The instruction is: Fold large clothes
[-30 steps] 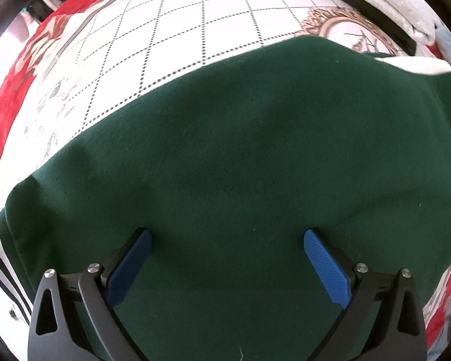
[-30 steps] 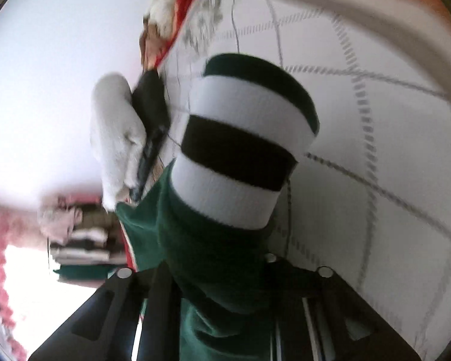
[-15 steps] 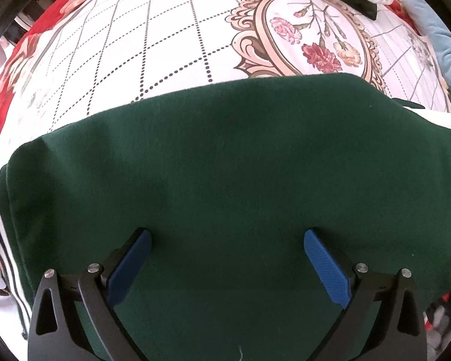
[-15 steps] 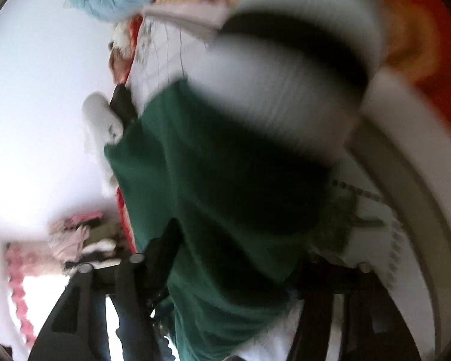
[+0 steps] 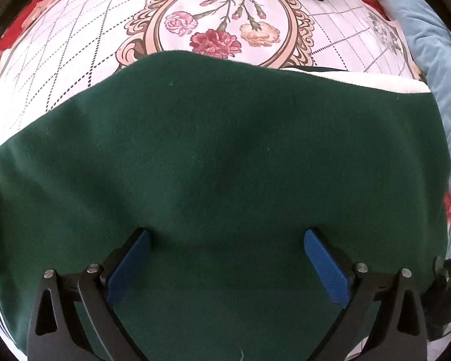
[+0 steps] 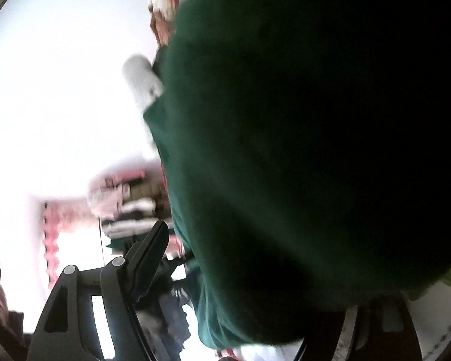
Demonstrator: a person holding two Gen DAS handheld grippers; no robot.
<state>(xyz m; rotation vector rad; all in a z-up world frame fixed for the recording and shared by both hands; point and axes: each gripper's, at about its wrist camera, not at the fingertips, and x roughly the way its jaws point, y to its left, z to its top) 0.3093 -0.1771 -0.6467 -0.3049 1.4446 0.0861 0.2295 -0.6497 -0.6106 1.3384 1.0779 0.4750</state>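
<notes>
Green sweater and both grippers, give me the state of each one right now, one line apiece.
green sweater: spread across the floral bedsheet, part of it lifted close against the right wrist camera.
left gripper: open, blue pads wide apart over the sweater, holding nothing.
right gripper: cloth lies between its fingers; blur hides whether it is clamped.
blue garment: crumpled beside the sweater.

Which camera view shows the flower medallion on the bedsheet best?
The left wrist view: the flower medallion lies sharp and well lit beyond the green garment, which hides only its lower rim. In the right wrist view the garment fills most of the frame and no medallion shows.
</notes>
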